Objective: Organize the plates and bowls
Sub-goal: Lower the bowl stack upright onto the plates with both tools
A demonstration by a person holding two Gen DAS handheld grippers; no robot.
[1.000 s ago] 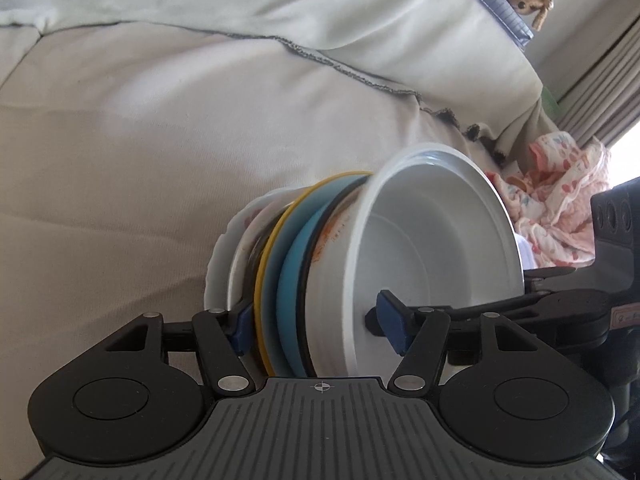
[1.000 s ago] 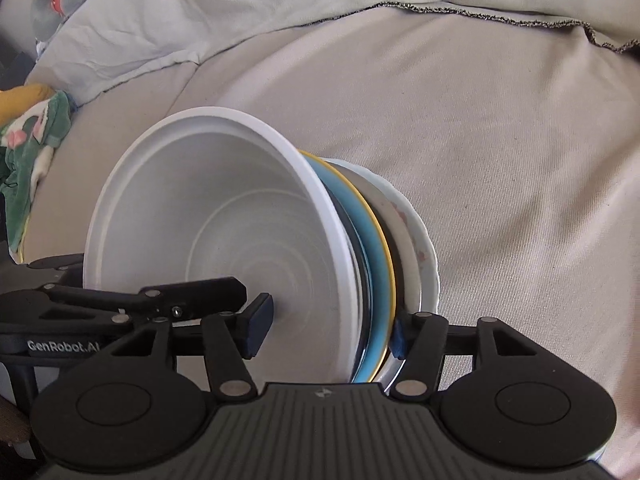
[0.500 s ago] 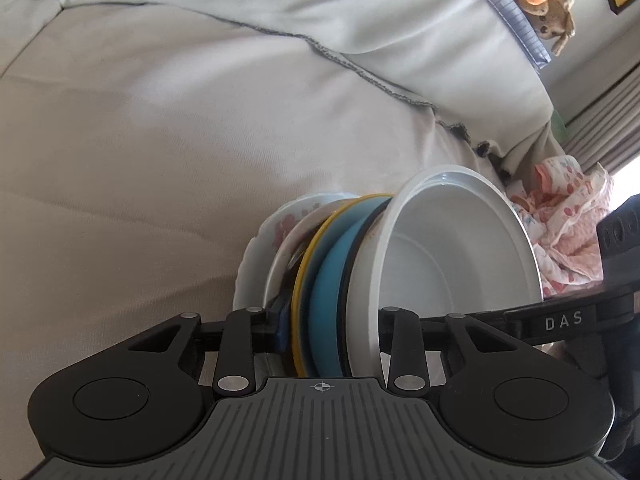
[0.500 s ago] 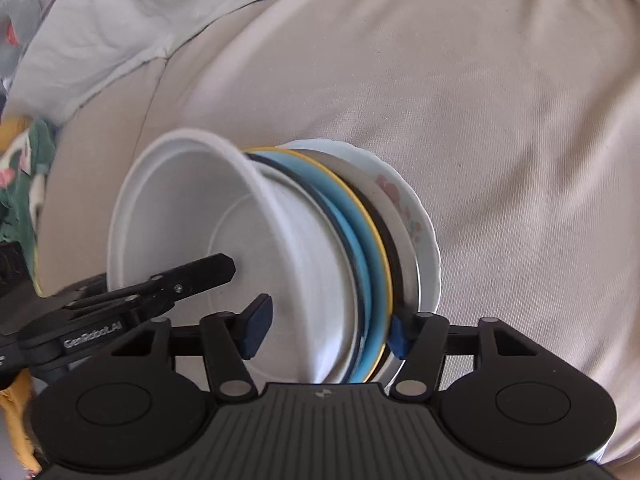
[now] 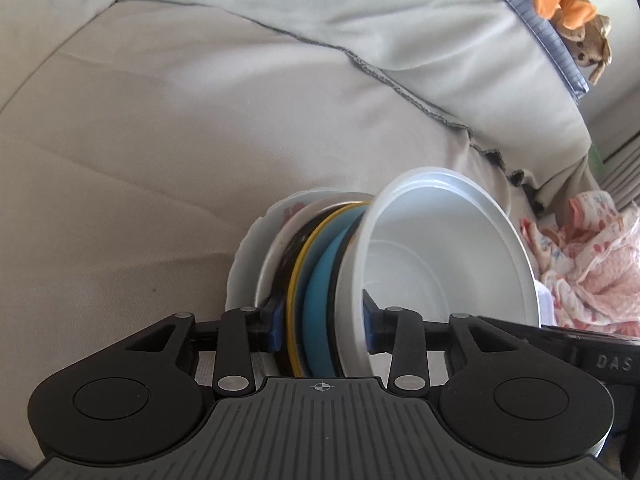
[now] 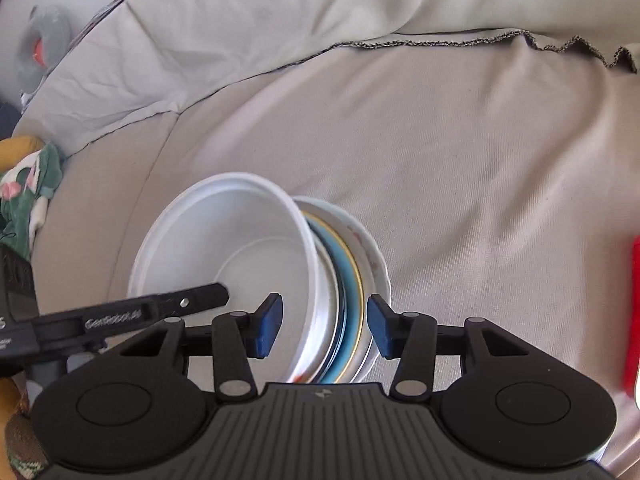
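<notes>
We hold a stack [image 5: 320,280] of plates and a white bowl [image 5: 440,248] on edge over the sofa [image 5: 160,140], higher off it than a second ago and smaller in view. Our left gripper [image 5: 322,326] closed in, has just eased wider, and clamps the stack's near rim. Our right gripper [image 6: 322,326] has been closing around the stack; its blue pads [image 6: 268,324] still stand clear of it. Beige woven cloth, a pale sheet [image 6: 240,20] far off, a pink printed cloth [image 5: 580,264] at right.
</notes>
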